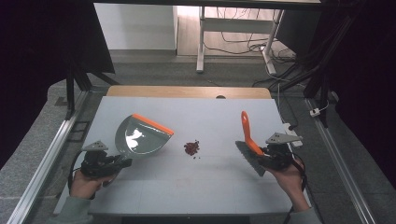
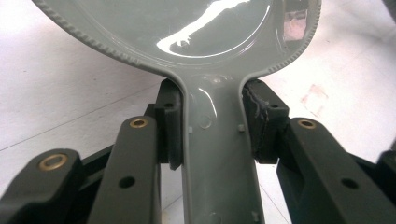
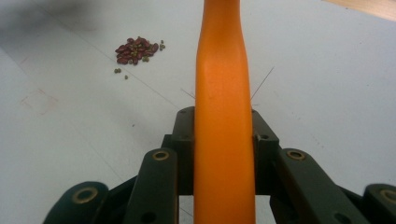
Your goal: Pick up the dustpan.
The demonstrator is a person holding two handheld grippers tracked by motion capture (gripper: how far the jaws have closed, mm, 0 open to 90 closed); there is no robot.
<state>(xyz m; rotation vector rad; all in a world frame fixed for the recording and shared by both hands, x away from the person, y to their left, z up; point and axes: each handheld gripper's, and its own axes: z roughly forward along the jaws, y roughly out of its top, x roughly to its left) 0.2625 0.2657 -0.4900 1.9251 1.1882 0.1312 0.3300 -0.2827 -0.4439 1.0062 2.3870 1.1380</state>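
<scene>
Left gripper: jaws clamped on the grey handle of the dustpan. In the left gripper view the two pads press against either side of the handle where it narrows below the pan; the pan's round bowl spreads out directly beyond the fingertips. Seen from the high view, the pan lies ahead of the left gripper on the white table, its orange lip at the far side from the fingers and facing toward the middle of the table.

Right gripper: jaws clamped on the orange handle of the brush. In the right gripper view the handle runs straight up between the two fingers, pads tight on both flanks. From the high view, the handle stands up and away from the gripper; the grey bristle head sits just to the inner side of the fingertips, low on the table. Whether the bristles touch the surface cannot be told.

Pile of beans: small heap of dark red beans with a few green ones scattered at its edge, lying on the table between the two grippers, apart from both. It sits just off the dustpan's orange lip and well ahead and to the left of the brush handle in the right gripper view.

Both hands hold the gripper bodies near the table's near edge.
</scene>
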